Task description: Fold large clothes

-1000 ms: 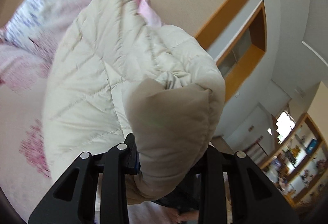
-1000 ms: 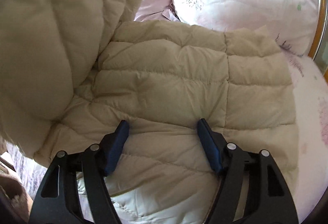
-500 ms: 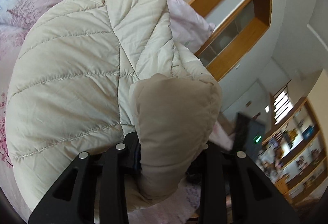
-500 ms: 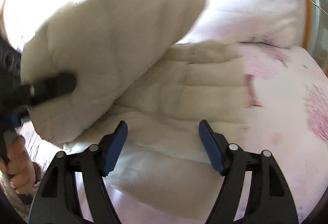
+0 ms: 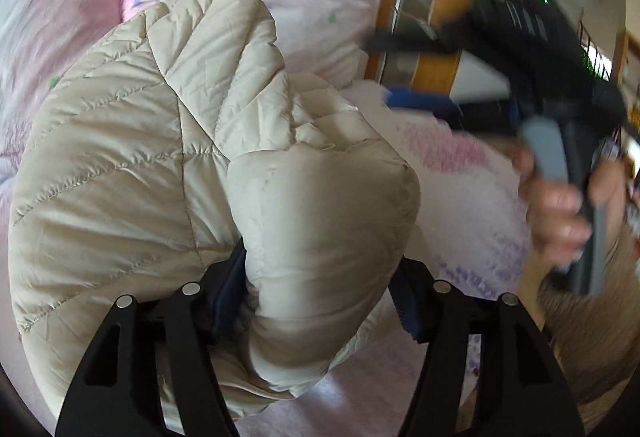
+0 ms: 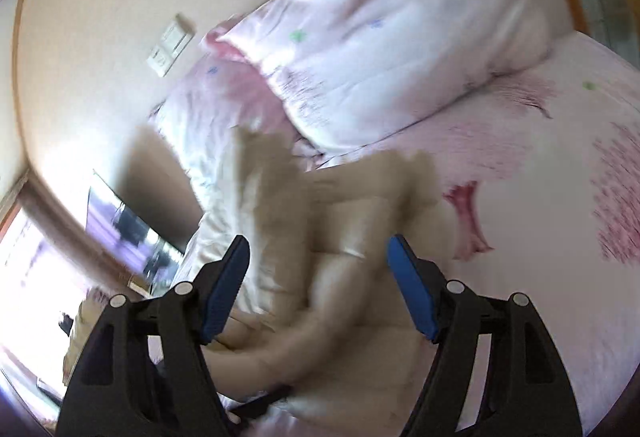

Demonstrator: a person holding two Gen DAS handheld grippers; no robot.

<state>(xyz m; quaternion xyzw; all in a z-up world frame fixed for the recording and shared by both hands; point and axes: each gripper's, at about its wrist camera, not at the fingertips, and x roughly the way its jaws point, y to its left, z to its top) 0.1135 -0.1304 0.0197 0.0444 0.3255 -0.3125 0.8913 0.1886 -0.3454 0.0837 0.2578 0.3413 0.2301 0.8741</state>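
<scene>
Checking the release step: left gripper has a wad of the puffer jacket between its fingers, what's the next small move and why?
Probably draw the left gripper straight back off the cream puffer jacket. Its jaws have just been opening, the bunched fabric sits loose between them, and the folded-over part already lies on the pink bedding. The right gripper is open and clear.

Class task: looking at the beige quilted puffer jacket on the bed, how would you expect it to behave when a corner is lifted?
The puffer jacket bulges in rounded folds between the left tongs, so probably floppy and springy. Its puffy quilting suggests lightness. Its sheen hints it could slip.
</scene>
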